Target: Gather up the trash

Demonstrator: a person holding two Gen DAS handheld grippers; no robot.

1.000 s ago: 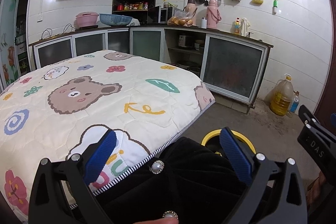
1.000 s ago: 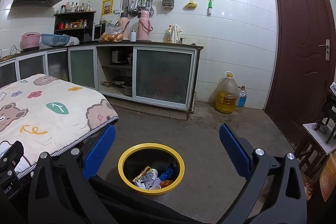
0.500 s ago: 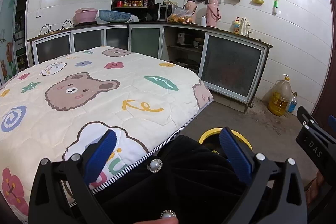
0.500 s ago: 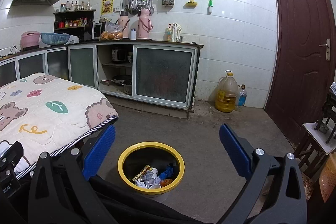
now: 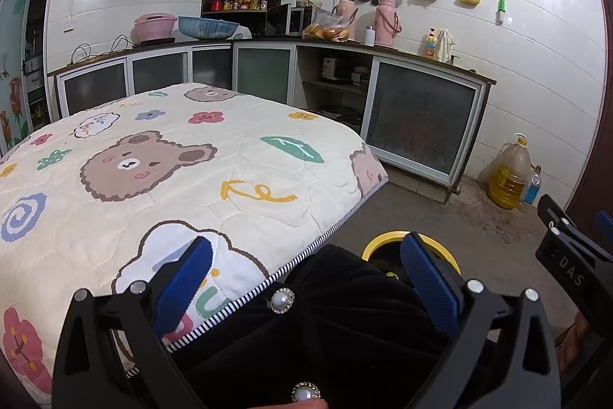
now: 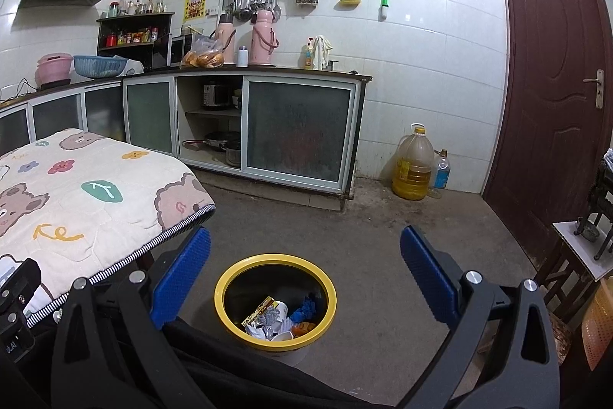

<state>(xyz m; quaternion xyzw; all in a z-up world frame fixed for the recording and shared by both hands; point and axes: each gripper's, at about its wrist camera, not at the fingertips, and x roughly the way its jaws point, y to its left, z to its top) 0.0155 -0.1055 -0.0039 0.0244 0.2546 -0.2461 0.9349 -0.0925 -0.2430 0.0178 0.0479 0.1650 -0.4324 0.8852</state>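
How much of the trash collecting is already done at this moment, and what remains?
Done: the yellow-rimmed bin on the floor already holds trash, including paper cups, wrappers and something blue. In hand: nothing; the left gripper and the right gripper are both open and hold nothing. Left: no loose trash shows on the bear-print quilt or the concrete floor, so collecting looks nearly finished, as far as these views reach.

In the left wrist view, black clothing (image 5: 345, 324) and a blue finger hide most of the yellow-rimmed bin (image 5: 379, 243).
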